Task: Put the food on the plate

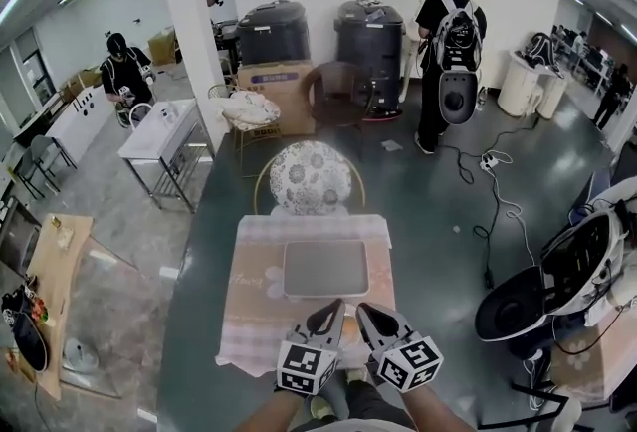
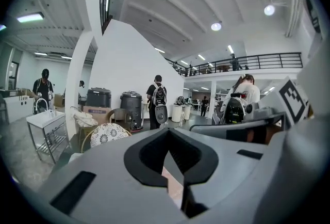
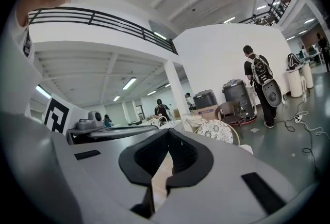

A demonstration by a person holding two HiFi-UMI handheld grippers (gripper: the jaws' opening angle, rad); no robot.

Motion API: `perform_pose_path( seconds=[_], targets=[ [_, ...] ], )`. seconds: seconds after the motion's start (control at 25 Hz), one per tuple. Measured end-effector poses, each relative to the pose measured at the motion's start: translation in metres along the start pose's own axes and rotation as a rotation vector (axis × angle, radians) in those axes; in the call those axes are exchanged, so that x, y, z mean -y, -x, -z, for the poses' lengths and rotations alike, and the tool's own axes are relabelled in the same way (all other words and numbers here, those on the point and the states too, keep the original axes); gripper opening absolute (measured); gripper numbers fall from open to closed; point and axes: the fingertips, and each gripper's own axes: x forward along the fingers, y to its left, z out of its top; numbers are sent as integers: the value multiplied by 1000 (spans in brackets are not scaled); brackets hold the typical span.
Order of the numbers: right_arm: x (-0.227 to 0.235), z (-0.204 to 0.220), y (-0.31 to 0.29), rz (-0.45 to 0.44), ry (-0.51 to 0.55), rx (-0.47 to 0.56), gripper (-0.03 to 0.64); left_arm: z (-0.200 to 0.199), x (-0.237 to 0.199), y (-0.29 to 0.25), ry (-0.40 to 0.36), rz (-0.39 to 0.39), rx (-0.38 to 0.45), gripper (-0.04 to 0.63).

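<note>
A grey square plate [image 1: 325, 267] lies in the middle of a small table with a pale pink cloth [image 1: 257, 306]. Both grippers hover at the table's near edge, side by side and pointing away from me. My left gripper [image 1: 331, 309] is shut, its fingertips meeting with nothing between them [image 2: 167, 133]. My right gripper [image 1: 366, 311] is shut and empty too [image 3: 169, 133]. Between the two grippers a small orange patch [image 1: 349, 329] shows on the cloth, mostly hidden; I cannot tell what it is. The plate is bare.
A chair with a floral cushion [image 1: 311, 177] stands at the table's far side. Beyond it are a brown chair [image 1: 336, 94], two dark bins [image 1: 370, 37] and a person with a backpack [image 1: 453, 42]. Cables [image 1: 493, 201] trail over the floor at right.
</note>
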Motion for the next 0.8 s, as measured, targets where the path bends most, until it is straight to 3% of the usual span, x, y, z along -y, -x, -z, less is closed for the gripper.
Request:
perform_pose_path(
  seconds=[0.48,0.8],
  targets=[
    [-31,-7,1,-8,46,7,14,-14,-10,33,42,-20,52,5],
    [-44,-13,3,-11,56,17,14,-21,-9,47,24,-22,63,5]
  ],
)
